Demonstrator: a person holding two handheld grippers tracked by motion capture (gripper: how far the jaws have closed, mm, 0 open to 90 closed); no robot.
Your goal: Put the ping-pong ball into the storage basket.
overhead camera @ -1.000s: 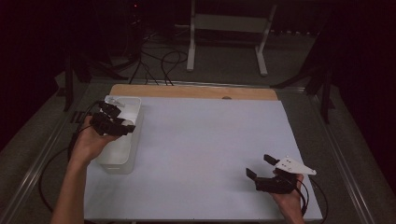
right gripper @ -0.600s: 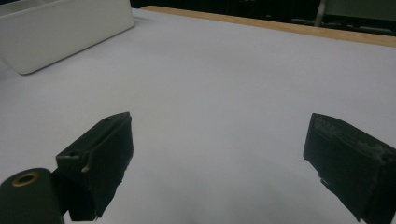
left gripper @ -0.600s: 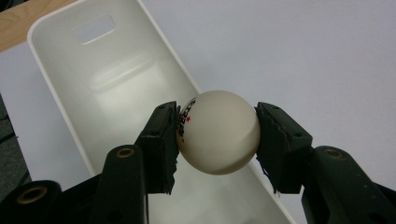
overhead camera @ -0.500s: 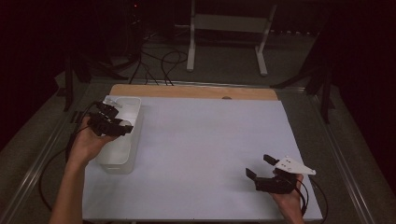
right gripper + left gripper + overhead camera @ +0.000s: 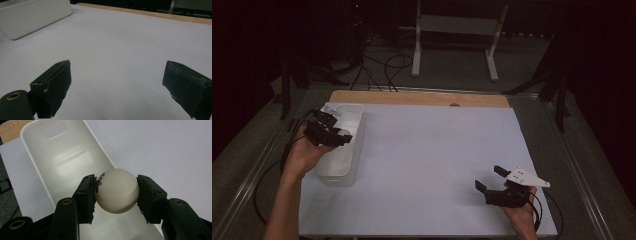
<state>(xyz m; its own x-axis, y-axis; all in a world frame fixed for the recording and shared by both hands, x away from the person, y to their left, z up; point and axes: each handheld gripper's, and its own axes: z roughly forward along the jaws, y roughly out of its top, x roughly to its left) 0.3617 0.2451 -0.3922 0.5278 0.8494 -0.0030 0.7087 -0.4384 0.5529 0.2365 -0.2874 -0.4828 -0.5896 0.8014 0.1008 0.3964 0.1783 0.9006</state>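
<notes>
High view looks down; both close tong views share the white bin (image 5: 343, 150).

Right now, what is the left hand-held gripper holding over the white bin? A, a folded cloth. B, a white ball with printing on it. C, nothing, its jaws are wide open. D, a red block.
B: the left hand-held gripper has both jaws pressed against a white ball with dark printing, above the white bin.

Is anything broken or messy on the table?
Nothing is spilled or knocked over. The white bin sits flat at the table's left edge, and the left gripper holds a white ball over it. One small thing: the black pads on its jaws look frayed and worn at the edges. The right gripper rests open on the white sheet.
</notes>
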